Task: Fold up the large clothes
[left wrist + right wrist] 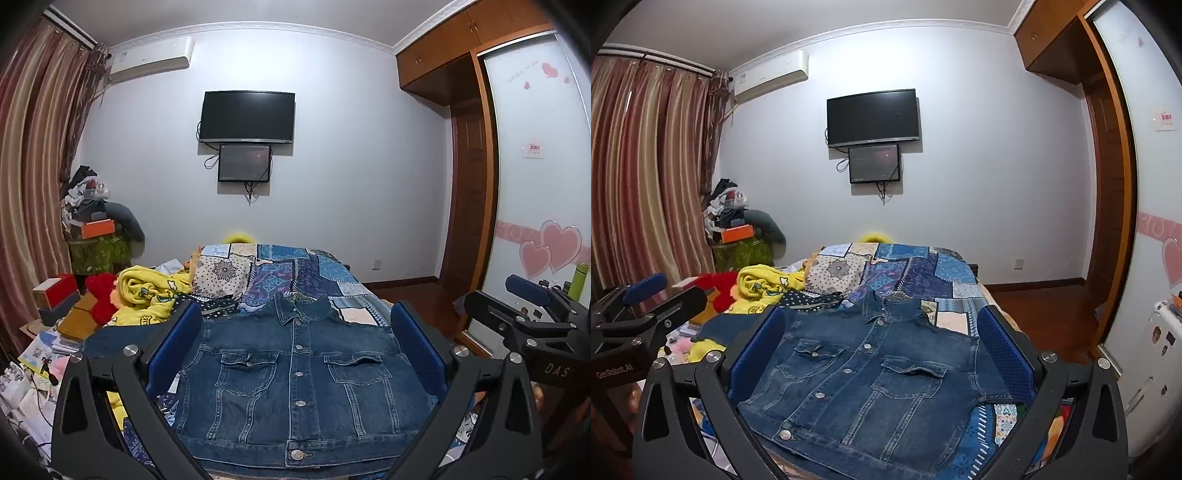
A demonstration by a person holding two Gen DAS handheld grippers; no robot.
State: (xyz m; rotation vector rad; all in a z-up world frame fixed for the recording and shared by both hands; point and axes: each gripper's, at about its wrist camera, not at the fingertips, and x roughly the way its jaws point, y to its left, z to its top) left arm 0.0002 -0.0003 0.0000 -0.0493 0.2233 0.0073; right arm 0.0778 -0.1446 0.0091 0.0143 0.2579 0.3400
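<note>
A dark blue denim jacket [299, 376] lies front side up, buttoned, on the patchwork bedspread [295, 273], collar toward the far wall. Its left sleeve stretches out to the left; the right sleeve is hidden or tucked. My left gripper [295, 332] is open and empty, held above the jacket's near half. My right gripper [882, 339] is open and empty, also above the jacket [864, 384]. Each gripper shows at the edge of the other's view, the right one at the right [535, 314], the left one at the left [646, 306].
A yellow printed blanket [147, 295] and a red plush [101, 295] lie on the bed's left side. Boxes and papers [55, 306] clutter the left. A wardrobe [535, 166] stands on the right, with wooden floor [417, 295] beside the bed.
</note>
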